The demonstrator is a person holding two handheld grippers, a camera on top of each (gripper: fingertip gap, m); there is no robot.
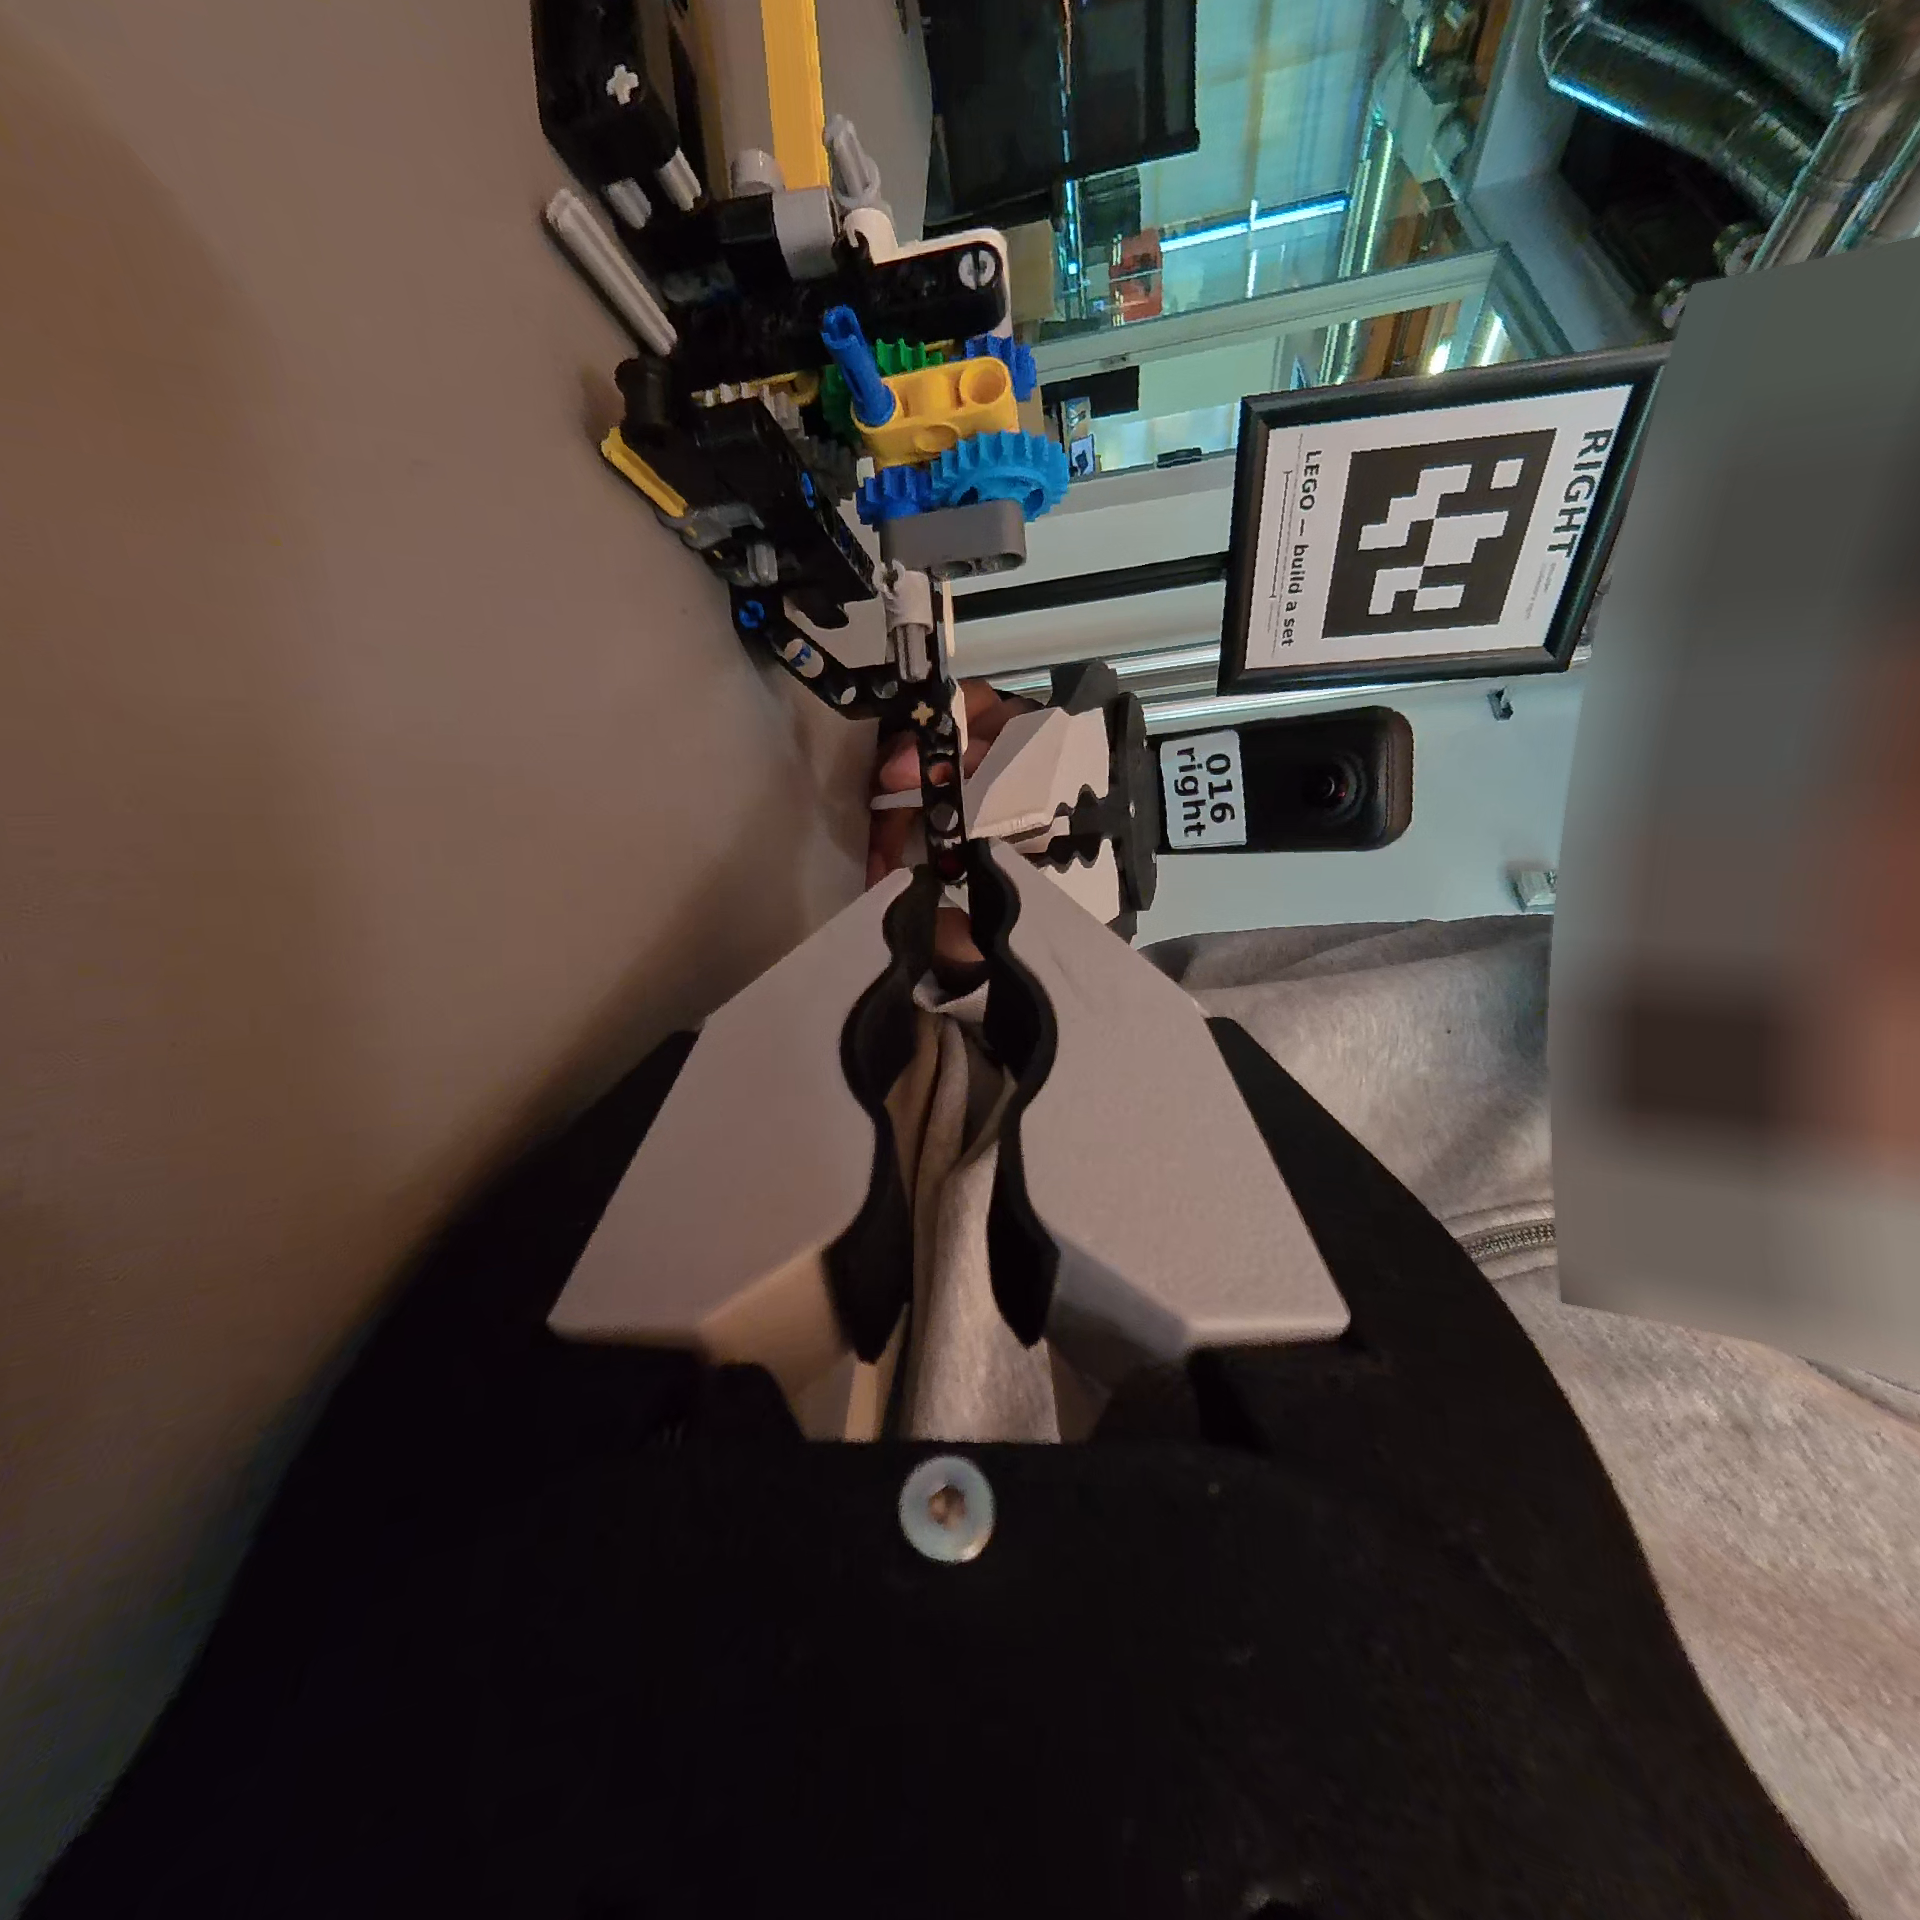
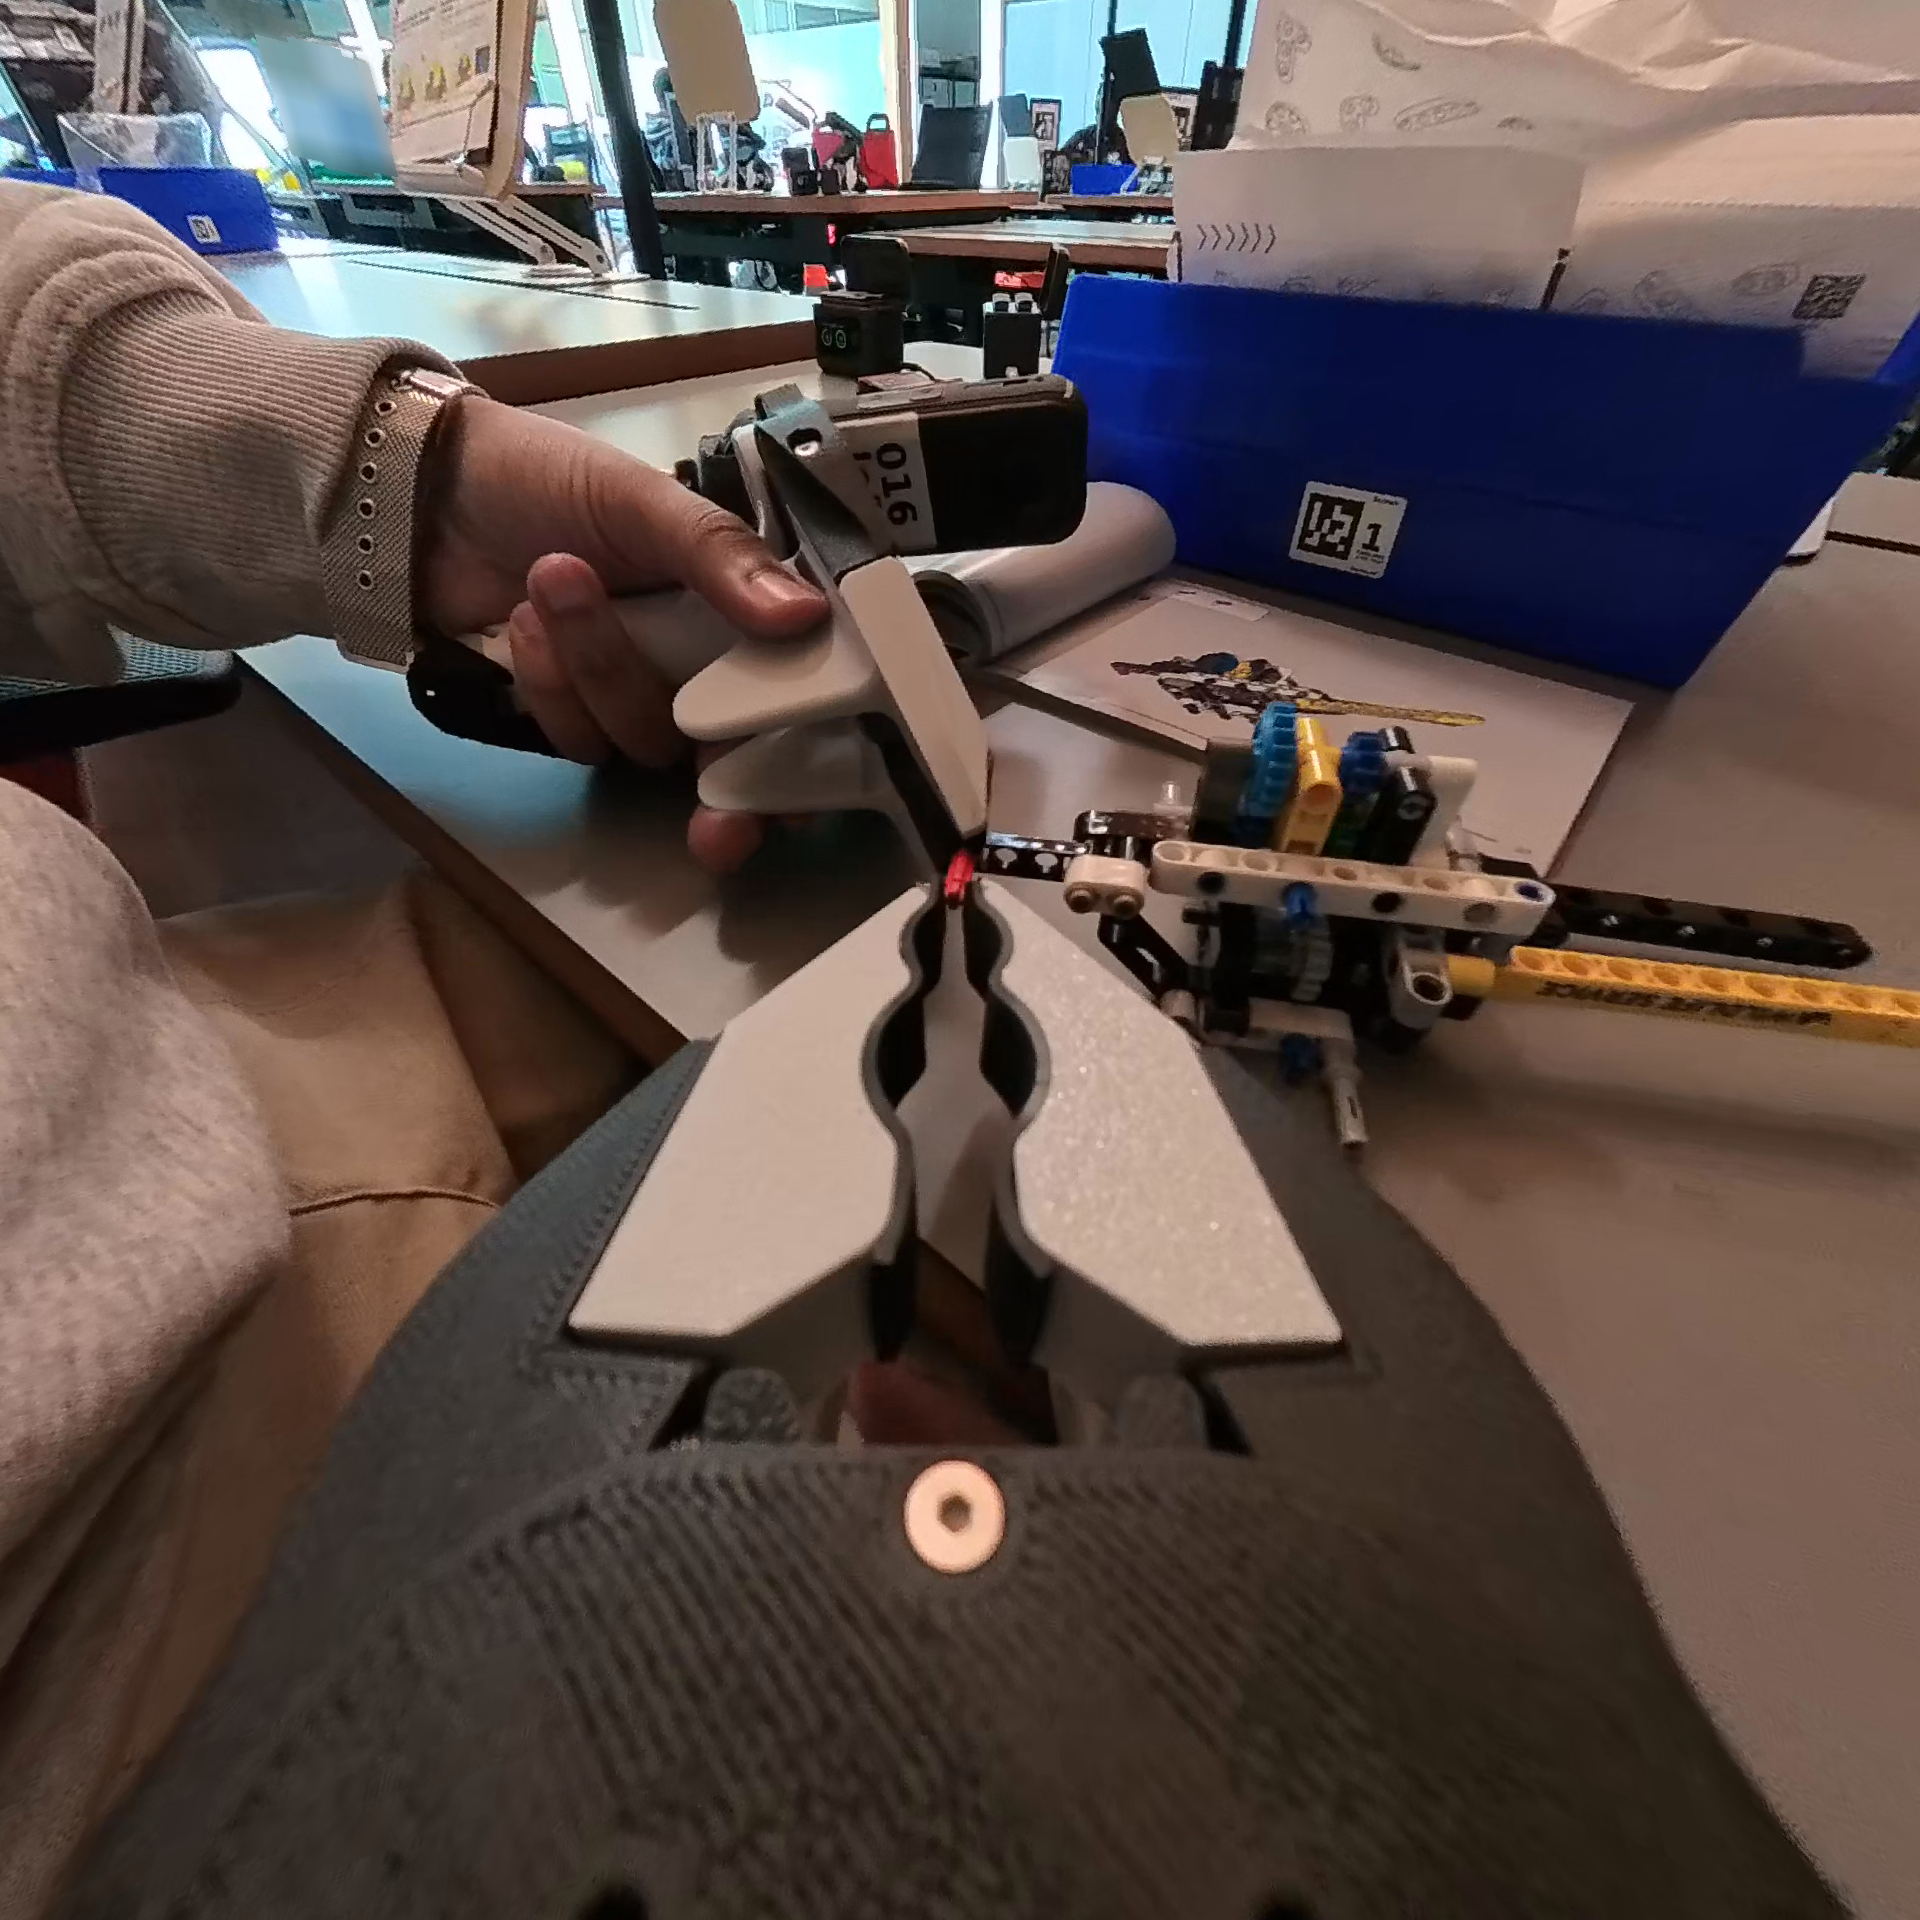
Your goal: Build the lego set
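Note:
The lego model [image 2: 1320, 883], with blue gears, a yellow connector and a long yellow beam [image 2: 1683, 997], lies on the grey table [image 2: 1558, 1299]. A thin black beam [image 1: 940, 769] sticks out of the model toward me. My left gripper [image 1: 948, 883] is shut on the end of this beam. It also shows in the right wrist view [image 2: 914, 686], held by a hand. My right gripper [image 2: 956, 899] is shut on a small red pin [image 2: 956, 881], right at the black beam's end [image 2: 1029, 860]. It also shows in the left wrist view [image 1: 1039, 790].
A blue bin [image 2: 1455, 436] with white paper bags stands behind the model. An open instruction booklet [image 2: 1195, 665] lies under and behind it. A framed marker sign [image 1: 1423, 520] stands nearby. A loose white pin [image 2: 1345, 1101] lies by the model. The table edge [image 2: 540, 935] runs at left. My two grippers' fingertips are within a few centimetres of each other.

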